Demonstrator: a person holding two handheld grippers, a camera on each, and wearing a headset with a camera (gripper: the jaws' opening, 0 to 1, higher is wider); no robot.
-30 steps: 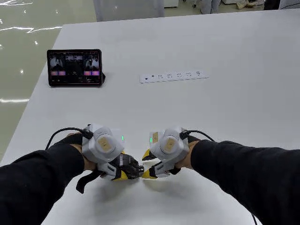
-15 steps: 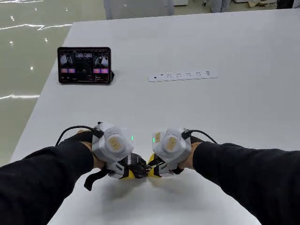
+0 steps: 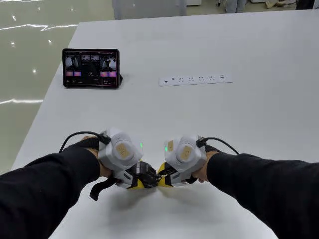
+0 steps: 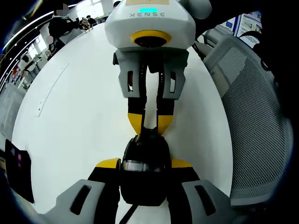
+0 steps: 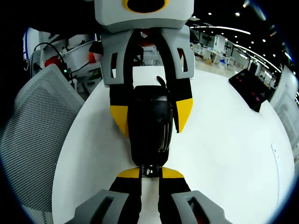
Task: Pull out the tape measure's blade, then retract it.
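Note:
A black tape measure (image 3: pixel 146 174) is held just above the white table (image 3: pixel 239 124), near its front edge. My left gripper (image 3: pixel 134 181) is shut on the case from the left; in the left gripper view the yellow-tipped left gripper (image 4: pixel 145 164) clamps the tape measure (image 4: pixel 144 175) on both sides. Facing it from the right, my right gripper (image 3: pixel 162 179) meets the case's mouth. In the right gripper view the right gripper (image 5: pixel 149 173) is shut on the small metal blade hook (image 5: pixel 149 170) at the end of the tape measure (image 5: pixel 148 128). No length of blade shows between case and hook.
A tablet (image 3: pixel 90 67) with a lit screen stands at the far left of the table. A white power strip (image 3: pixel 195 79) lies at mid-table. A grey mesh chair (image 4: pixel 261 116) stands off the table's near side. The floor drops away past the table's left edge.
The right gripper's jaws, apart a second ago, have come in and shut on the blade hook at the case's mouth. The head camera shifted slightly; the left gripper keeps its hold.

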